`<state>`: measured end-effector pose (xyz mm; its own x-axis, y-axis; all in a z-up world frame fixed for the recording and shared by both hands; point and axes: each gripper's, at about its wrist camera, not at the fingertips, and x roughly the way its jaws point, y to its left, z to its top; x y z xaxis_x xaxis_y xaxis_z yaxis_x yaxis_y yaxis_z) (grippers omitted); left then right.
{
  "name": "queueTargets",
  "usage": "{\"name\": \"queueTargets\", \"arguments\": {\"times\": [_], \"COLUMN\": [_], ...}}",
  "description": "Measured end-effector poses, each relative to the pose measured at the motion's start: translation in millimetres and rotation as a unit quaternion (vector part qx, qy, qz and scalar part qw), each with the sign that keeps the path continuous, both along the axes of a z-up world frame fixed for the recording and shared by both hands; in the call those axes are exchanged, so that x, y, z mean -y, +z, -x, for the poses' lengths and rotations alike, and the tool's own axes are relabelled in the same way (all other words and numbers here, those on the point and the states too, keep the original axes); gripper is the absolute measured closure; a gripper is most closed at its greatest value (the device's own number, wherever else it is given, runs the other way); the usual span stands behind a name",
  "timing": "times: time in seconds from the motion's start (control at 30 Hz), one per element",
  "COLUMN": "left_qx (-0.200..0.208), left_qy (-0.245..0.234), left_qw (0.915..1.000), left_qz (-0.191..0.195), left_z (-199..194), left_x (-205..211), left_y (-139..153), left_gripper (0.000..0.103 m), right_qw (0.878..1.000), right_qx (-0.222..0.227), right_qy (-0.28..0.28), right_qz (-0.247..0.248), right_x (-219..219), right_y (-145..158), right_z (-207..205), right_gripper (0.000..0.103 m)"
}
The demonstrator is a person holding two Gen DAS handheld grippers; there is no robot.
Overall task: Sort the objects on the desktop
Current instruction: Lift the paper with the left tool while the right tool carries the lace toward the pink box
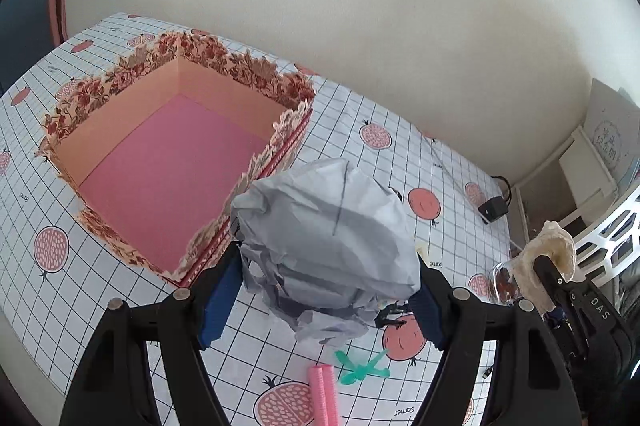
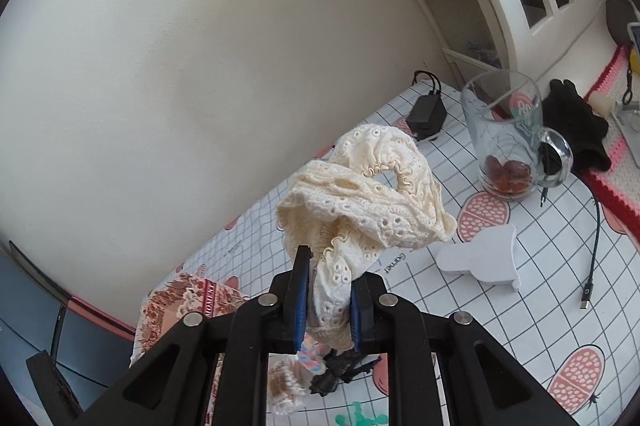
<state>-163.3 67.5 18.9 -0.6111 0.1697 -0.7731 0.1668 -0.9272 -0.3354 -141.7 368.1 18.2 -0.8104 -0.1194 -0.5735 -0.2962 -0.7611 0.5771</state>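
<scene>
Both hands loaded, box bare: the left gripper (image 1: 328, 290) clamps a crumpled grey paper wad (image 1: 328, 238) lifted off the table, the open floral box (image 1: 176, 162) at its 10 o'clock showing a bare pink floor. The right gripper (image 2: 326, 310) pinches a cream lace scrunchie (image 2: 368, 202). Pink rollers (image 1: 324, 398), a green clip (image 1: 360, 370) and a black clip (image 2: 340, 370) lie on the tablecloth (image 1: 440, 154), so sorting looks barely begun.

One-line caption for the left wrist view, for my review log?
Left gripper holds crumpled grey paper above the pomegranate-print tablecloth, beside an open floral box.
</scene>
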Motion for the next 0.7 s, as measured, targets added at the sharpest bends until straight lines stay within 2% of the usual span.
{"name": "queueTargets", "arguments": {"times": [0.13, 0.27, 0.37, 0.57, 0.7], "left_qx": [-0.013, -0.037, -0.053, -0.086, -0.091], "left_qy": [0.023, 0.043, 0.058, 0.078, 0.082], "left_qw": [0.9995, 0.9984, 0.9967, 0.993, 0.9924], "left_qz": [-0.017, -0.007, -0.017, -0.022, -0.012], "left_z": [4.5, 6.0, 6.7, 7.6, 9.1], "left_x": [16.4, 31.0, 42.4, 56.0, 60.9], "left_y": [14.7, 32.6, 45.4, 65.5, 67.0], "left_gripper": [0.026, 0.026, 0.026, 0.026, 0.026], "right_qw": [0.999, 0.997, 0.995, 0.99, 0.988], "right_qx": [-0.034, -0.056, -0.069, -0.089, -0.082], "right_qy": [0.024, 0.05, 0.067, 0.104, 0.123], "right_qz": [-0.012, -0.014, -0.022, -0.039, -0.05], "right_x": [19.1, 39.4, 54.7, 85.0, 104.8], "right_y": [28.3, 49.3, 61.2, 74.9, 70.1], "right_z": [-2.0, -3.4, -5.0, -3.8, 4.6], "right_gripper": [0.085, 0.085, 0.085, 0.085, 0.085]}}
